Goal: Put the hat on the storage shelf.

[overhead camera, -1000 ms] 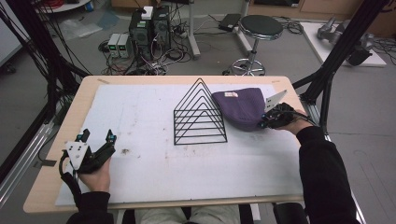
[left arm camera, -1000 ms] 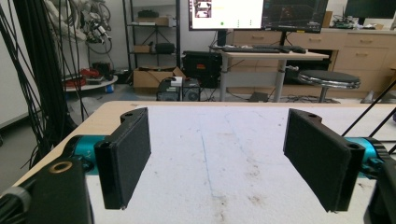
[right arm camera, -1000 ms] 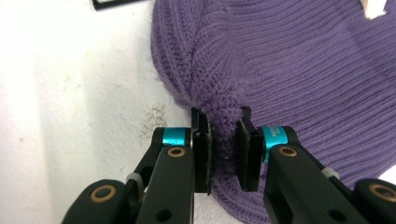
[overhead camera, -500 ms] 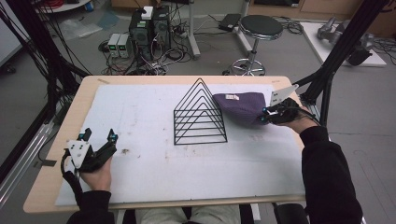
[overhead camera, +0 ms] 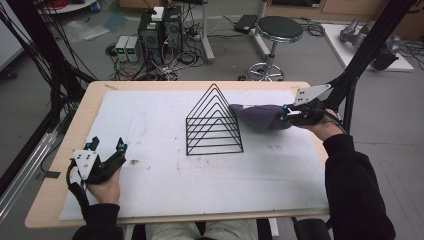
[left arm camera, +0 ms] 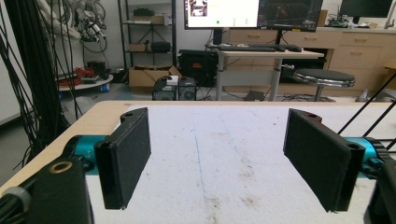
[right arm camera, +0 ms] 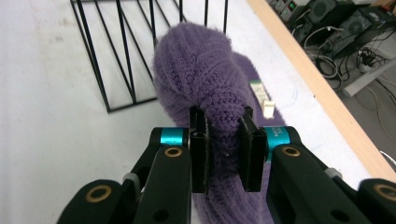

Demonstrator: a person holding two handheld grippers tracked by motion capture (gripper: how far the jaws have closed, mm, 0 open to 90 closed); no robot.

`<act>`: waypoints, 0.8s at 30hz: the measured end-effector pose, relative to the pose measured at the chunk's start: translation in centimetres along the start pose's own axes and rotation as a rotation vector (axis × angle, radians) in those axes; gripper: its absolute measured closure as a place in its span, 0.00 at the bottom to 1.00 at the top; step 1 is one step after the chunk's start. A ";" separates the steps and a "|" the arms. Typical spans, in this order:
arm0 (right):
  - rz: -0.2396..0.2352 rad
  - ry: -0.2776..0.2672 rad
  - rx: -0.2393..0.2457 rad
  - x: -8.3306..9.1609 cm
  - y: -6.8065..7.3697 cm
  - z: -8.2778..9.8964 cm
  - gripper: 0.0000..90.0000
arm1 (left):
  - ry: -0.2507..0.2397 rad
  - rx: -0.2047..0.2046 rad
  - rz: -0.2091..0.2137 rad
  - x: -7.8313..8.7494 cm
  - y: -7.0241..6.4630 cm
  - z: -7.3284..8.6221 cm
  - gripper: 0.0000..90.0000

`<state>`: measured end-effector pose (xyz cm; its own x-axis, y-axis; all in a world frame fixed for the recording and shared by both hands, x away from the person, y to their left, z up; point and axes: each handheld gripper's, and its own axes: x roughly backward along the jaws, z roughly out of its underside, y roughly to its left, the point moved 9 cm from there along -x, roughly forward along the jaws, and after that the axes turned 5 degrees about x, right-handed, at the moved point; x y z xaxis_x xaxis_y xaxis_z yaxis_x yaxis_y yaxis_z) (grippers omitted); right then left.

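Note:
A purple knitted hat (overhead camera: 259, 118) hangs just right of a black wire triangular rack (overhead camera: 214, 122) that stands in the middle of the table. My right gripper (overhead camera: 281, 116) is shut on the hat's near end and holds it bunched and lifted. In the right gripper view the pads (right arm camera: 251, 148) pinch the knit (right arm camera: 201, 65), with the rack (right arm camera: 126, 56) beyond it. My left gripper (overhead camera: 106, 146) rests at the near left of the white mat, open. Nothing lies between its jaws (left arm camera: 217, 158).
A white mat (overhead camera: 150, 125) covers most of the wooden table (overhead camera: 90, 112). White tags (right arm camera: 261, 97) show on the hat's far part. A stool (overhead camera: 276, 30), computers and cables stand on the floor beyond the table; black frame posts flank both sides.
My right gripper has risen with the hat, pulling it off the mat into a stretched, bunched shape. The left gripper has stayed where it was.

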<state>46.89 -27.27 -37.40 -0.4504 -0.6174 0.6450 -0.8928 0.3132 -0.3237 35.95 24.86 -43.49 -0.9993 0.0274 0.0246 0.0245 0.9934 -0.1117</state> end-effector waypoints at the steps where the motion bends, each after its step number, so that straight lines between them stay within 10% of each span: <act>1: 0.002 0.004 -0.008 0.2 -0.1 -0.3 0.86 | 0.001 0.000 0.000 0.0 0.0 0.0 0.26; 11: 0.025 -0.071 -0.073 2.7 -0.8 -4.4 0.86 | -0.002 0.004 -0.004 0.0 0.2 0.0 0.26; 15: 0.080 -0.163 -0.151 3.6 -1.1 -6.2 0.86 | -0.003 0.002 -0.003 0.1 0.1 0.0 0.26; 24: 0.150 -0.356 -0.156 5.3 -1.1 -10.1 0.85 | 0.003 0.001 0.001 0.1 0.0 0.0 0.26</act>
<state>45.48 -23.60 -26.69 -0.5727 -0.7590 0.3097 -0.8184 0.5077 -0.2692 35.90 24.90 -43.53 -0.9992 0.0288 0.0275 0.0255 0.9933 -0.1129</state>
